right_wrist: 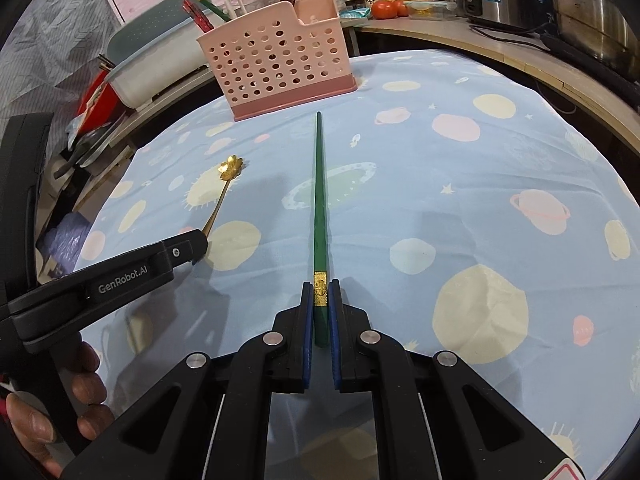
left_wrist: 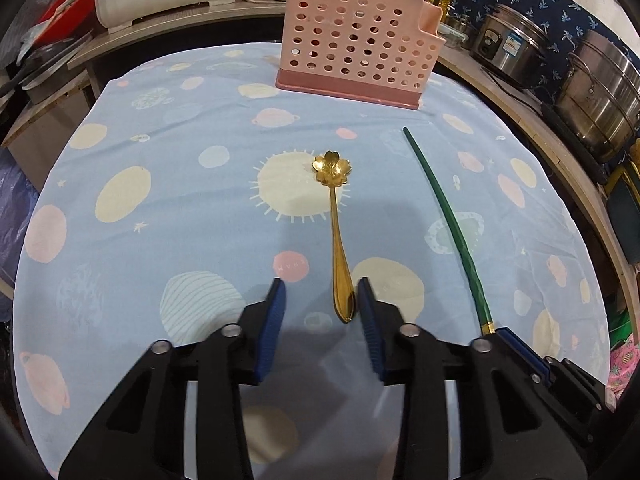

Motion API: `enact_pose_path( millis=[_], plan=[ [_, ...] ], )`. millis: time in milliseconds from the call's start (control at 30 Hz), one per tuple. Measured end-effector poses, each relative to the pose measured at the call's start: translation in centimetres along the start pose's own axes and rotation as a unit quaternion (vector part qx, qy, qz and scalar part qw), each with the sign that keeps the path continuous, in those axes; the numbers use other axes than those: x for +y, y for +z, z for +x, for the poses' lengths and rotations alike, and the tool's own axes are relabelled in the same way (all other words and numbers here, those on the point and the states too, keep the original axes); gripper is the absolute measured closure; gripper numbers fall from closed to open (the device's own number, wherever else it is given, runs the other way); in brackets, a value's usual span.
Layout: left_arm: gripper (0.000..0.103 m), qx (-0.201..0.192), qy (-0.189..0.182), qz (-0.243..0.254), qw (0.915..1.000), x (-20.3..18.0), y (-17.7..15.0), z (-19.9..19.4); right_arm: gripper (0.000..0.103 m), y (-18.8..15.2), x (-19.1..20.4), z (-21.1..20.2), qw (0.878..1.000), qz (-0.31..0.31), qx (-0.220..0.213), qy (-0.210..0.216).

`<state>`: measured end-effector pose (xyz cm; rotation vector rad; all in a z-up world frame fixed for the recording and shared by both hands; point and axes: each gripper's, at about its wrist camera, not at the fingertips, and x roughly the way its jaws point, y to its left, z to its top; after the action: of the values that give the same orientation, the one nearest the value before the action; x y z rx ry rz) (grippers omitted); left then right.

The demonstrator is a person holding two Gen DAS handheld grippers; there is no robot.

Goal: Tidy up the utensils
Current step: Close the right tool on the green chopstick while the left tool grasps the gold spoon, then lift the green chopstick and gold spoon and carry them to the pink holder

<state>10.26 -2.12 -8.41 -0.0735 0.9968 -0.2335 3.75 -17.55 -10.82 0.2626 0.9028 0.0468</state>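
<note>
Straight ahead of both claws stands the pink holder (left_wrist: 352, 44), well beyond them across the cloth. The right claw (right_wrist: 321, 300) is clamped on the butt of the green chopstick (right_wrist: 319, 184), whose long axis runs forward at the holder. The left claw (left_wrist: 322, 300) stands partly open astride the gold spoon (left_wrist: 338, 236) handle's end; its right pad touches or nearly touches it, bowl pointing holderward.

Left wrist view looks steeply down along its own fingers, close over the tablecloth (left_wrist: 160, 240), facing the pink caddy (left_wrist: 352, 44) at the far edge. Right wrist view sits just to its right, same downward tilt, same heading. Both catch the caddy, the gold spoon (left_wrist: 338, 236), the green chopstick (left_wrist: 444, 216) and the pots (left_wrist: 600, 92) behind.
</note>
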Motion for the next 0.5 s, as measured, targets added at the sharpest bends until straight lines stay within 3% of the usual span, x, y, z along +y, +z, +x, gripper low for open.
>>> enact_pose_path(
  millis=[167, 500],
  plan=[
    [0.092, 0.002, -0.005, 0.001, 1.0, 0.3, 0.0, 0.0, 0.096, 0.0, 0.0, 0.0, 1.0, 0.0, 0.0, 0.0],
    [0.092, -0.003, -0.022, -0.008, 0.9997, 1.0, -0.4, -1.8, 0.096, 0.2, -0.5, -1.7, 1.0, 0.006, -0.014, 0.007]
  ],
)
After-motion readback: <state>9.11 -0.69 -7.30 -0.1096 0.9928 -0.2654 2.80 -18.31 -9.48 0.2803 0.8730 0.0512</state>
